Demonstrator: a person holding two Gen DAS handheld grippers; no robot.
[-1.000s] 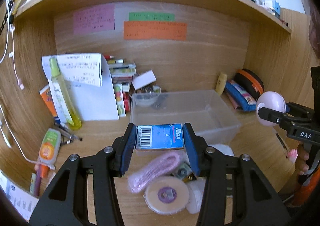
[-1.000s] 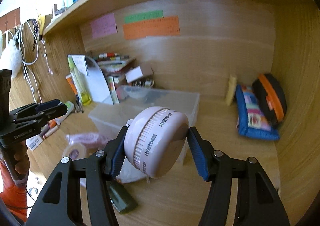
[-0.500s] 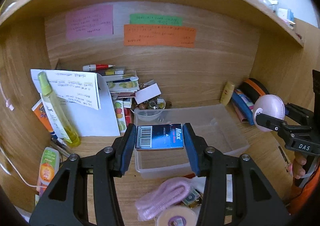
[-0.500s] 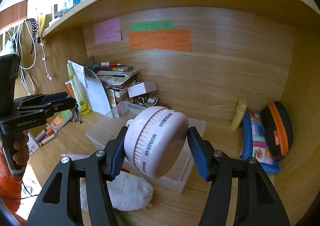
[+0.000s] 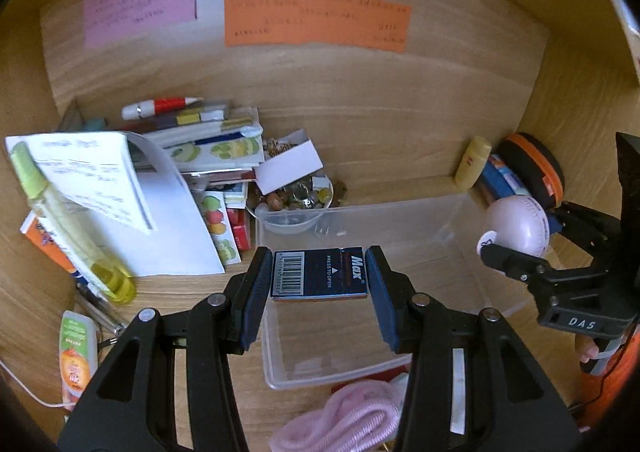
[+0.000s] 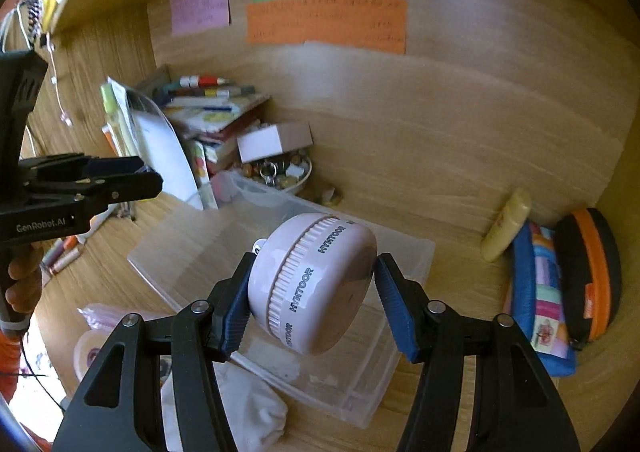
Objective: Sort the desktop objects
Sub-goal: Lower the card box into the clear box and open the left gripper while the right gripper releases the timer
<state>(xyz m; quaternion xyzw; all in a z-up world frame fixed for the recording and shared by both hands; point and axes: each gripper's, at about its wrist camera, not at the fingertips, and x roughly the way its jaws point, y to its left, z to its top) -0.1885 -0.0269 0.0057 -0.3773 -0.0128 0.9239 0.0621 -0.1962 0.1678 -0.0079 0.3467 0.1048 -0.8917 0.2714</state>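
Observation:
My left gripper point(image 5: 319, 284) is shut on a dark blue Max staple box point(image 5: 319, 272) with a barcode, held above the clear plastic bin point(image 5: 472, 272). My right gripper point(image 6: 312, 292) is shut on a round pink HYNTOOR gadget point(image 6: 312, 284), also above the bin point(image 6: 192, 252). In the left wrist view the right gripper point(image 5: 516, 252) with the pink gadget point(image 5: 516, 228) hangs over the bin's right rim. In the right wrist view the left gripper point(image 6: 132, 176) shows at the left.
A book stack point(image 5: 208, 140), white paper point(image 5: 160, 220), a yellow spray bottle point(image 5: 64, 220) and a trinket bowl point(image 5: 296, 200) crowd the back left. Pouches point(image 6: 560, 284) and a yellow tube point(image 6: 506, 224) lie right. A pink cord point(image 5: 344, 416) and tape roll point(image 6: 90, 356) lie in front.
Both grippers have moved forward and up over the bin, still holding their objects. The front clutter has slid down out of the left wrist view.

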